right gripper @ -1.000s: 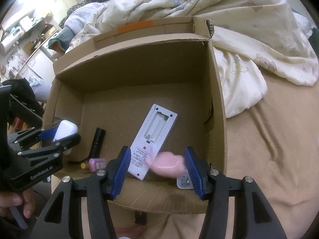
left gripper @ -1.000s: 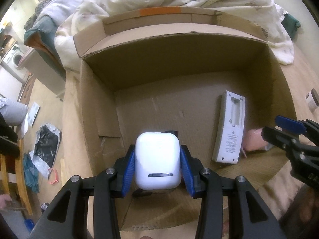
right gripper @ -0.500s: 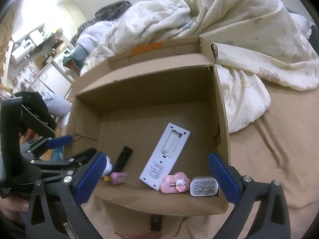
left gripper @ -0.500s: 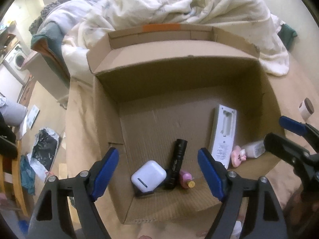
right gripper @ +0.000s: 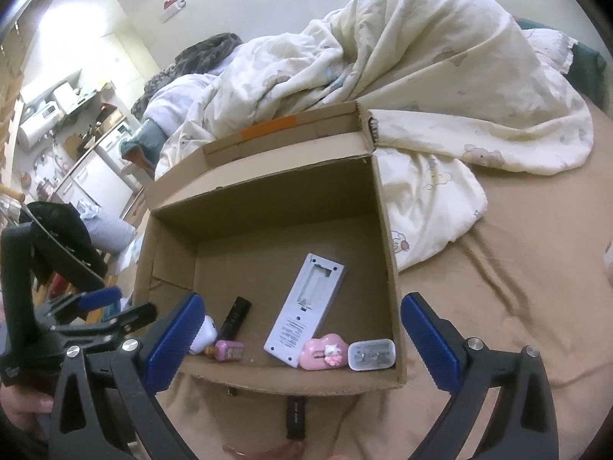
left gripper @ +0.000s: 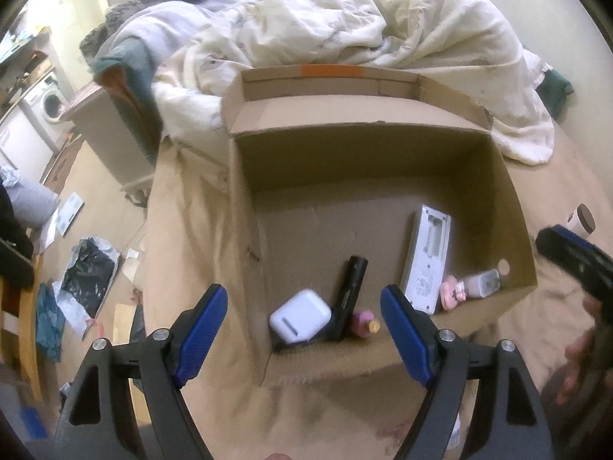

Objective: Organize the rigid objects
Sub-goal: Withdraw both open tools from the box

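Note:
An open cardboard box (left gripper: 245, 230) (right gripper: 387, 237) sits on the bed. Along its near wall lie a white earbud case (left gripper: 299, 316) (right gripper: 205, 334), a black flashlight (left gripper: 350, 281) (right gripper: 234, 317), a small pink bottle (left gripper: 364, 324) (right gripper: 229, 351), a white remote (left gripper: 428, 257) (right gripper: 306, 306), a pink charm case (left gripper: 453, 294) (right gripper: 323, 352) and a white charger (left gripper: 483, 283) (right gripper: 371, 353). My left gripper (left gripper: 304, 333) is open and empty, above the box's near left corner. My right gripper (right gripper: 302, 339) is open and empty, above the box's near right part.
A cream duvet (left gripper: 345, 27) (right gripper: 440, 76) is piled behind the box. A small brown-lidded jar (left gripper: 582, 219) stands right of the box. A black object (right gripper: 295, 418) lies on the tan sheet (right gripper: 517, 268) before the box. Bags and clutter (left gripper: 84, 272) lie on the floor at left.
My left gripper opened and let the white earbud case drop into the box. My right gripper opened off the pink charm case. Both have pulled back and up from the box.

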